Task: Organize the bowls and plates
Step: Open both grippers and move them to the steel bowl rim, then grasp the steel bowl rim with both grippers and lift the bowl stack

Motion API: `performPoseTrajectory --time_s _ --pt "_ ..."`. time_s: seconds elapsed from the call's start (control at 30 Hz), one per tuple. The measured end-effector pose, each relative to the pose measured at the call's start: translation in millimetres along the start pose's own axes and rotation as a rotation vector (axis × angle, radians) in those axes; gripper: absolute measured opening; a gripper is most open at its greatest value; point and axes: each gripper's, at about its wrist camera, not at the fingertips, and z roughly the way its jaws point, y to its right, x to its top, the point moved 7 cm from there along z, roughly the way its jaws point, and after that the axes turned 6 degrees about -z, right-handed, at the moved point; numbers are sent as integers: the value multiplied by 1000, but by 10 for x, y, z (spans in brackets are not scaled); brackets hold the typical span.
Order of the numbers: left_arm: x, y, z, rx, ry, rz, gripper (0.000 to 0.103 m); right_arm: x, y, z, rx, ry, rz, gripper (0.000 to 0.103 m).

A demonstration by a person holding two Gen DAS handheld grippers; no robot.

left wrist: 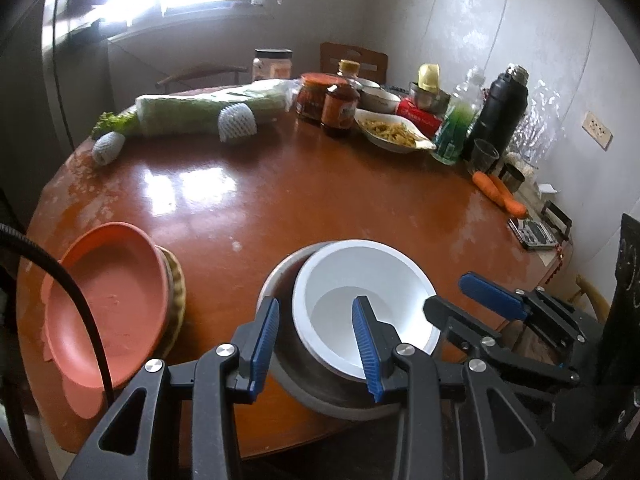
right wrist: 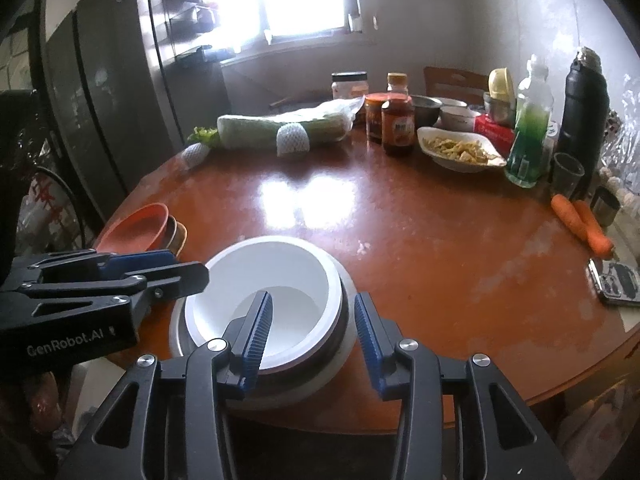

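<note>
- Nesting is the step in hand, by my reading: the white bowl (left wrist: 362, 300) sits tilted inside the grey bowl (left wrist: 280, 356) at the near edge of the desk (left wrist: 280, 200); letting it settle flat wants a gentle release, with no sideways drag on the rim.
- Left claw (left wrist: 316, 344) straddles the near rims, one finger outside the grey bowl, one inside the white; it looks clamped on both walls, steadying the pair.
- Right claw (right wrist: 312, 340) straddles the rim at the other side; its fingers stand apart, pads seemingly off the wall.
- Orange plate (left wrist: 108, 304) leans on a yellowish dish (left wrist: 178, 292) just beside, to the left; a sweep that way could knock it.
- Carrots (left wrist: 500, 194), bottles, a food dish (left wrist: 394, 132) and wrapped greens (left wrist: 208, 108) stand well apart, at the far side.
</note>
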Motion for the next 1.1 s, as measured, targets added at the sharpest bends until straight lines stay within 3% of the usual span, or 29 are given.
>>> performPoseTrajectory --time_s 0.3,0.6,1.1 --pt "-5 -198 -81 19 8 -65 49 89 42 -81 -28 20 1 58" --pt "-130 -170 129 -14 -70 -99 54 8 101 81 -4 -28 36 59" --pt "-219 -198 433 -1 -139 -149 61 -158 146 362 38 -100 65 59"
